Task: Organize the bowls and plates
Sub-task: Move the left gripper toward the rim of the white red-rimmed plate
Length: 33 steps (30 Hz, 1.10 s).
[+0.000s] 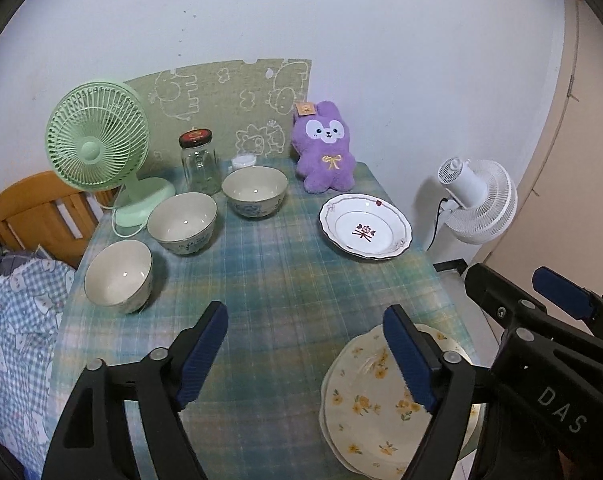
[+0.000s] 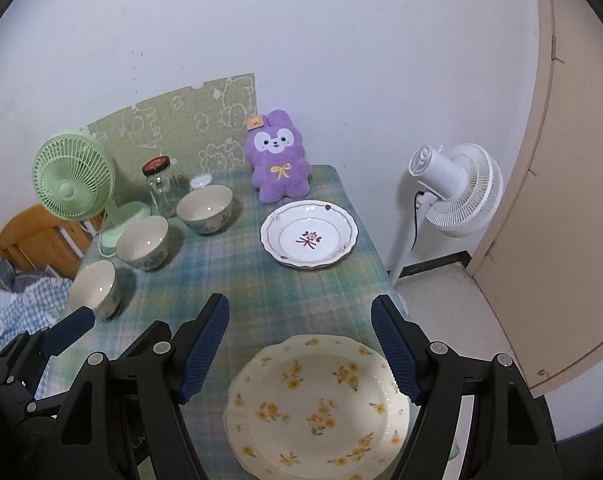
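Three cream bowls stand apart in a diagonal row on the table's left: near [image 1: 119,276] [image 2: 95,289], middle [image 1: 182,222] [image 2: 143,242], far [image 1: 255,196] [image 2: 205,208]. A white plate with a red flower motif [image 1: 366,225] [image 2: 309,234] lies at the right. A stack of cream plates with yellow flowers [image 1: 381,404] [image 2: 317,408] lies at the near right. My left gripper [image 1: 305,352] is open and empty above the tablecloth, left of the stack. My right gripper [image 2: 301,344] is open and empty above the stack's far edge.
A green desk fan [image 1: 97,140], a glass jar with a dark lid [image 1: 199,162] and a purple plush bunny [image 1: 327,148] stand along the table's back. A white floor fan [image 2: 457,190] stands right of the table. A bed with checked bedding [image 1: 17,320] is at the left.
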Motion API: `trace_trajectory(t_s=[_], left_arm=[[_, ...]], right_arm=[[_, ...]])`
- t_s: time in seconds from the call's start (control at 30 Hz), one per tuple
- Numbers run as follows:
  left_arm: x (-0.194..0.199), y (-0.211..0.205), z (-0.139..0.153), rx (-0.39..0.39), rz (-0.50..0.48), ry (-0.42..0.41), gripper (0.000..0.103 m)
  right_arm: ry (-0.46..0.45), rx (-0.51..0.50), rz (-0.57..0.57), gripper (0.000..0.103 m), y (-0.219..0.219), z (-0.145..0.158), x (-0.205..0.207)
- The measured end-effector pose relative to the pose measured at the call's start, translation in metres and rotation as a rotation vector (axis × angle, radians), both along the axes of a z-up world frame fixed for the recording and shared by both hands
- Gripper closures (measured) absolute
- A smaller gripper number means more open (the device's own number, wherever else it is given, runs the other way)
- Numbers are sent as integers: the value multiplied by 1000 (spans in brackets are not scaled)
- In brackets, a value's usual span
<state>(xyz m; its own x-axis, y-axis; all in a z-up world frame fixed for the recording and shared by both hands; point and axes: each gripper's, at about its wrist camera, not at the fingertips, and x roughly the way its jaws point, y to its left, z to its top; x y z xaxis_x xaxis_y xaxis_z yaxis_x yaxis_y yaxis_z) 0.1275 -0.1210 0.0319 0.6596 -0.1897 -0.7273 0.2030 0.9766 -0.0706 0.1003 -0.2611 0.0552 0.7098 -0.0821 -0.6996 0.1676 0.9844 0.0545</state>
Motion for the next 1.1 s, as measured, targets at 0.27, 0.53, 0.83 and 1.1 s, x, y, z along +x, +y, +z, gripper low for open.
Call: trace_trajectory(t_s=[0.27, 0.53, 0.83, 1.1], left_arm=[[20, 3, 3, -7, -48, -23, 18], [46, -14, 4, 14, -37, -44, 18], [80, -42, -6, 31, 40, -27, 19], [116, -73, -19, 64, 97, -17, 24]], right_arm=[[-18, -8, -29, 27, 11, 7, 14], [-42, -38, -36, 27, 0, 10, 44], [-15, -46, 56, 27, -27, 1, 92], [6, -41, 79, 27, -57, -16, 135]])
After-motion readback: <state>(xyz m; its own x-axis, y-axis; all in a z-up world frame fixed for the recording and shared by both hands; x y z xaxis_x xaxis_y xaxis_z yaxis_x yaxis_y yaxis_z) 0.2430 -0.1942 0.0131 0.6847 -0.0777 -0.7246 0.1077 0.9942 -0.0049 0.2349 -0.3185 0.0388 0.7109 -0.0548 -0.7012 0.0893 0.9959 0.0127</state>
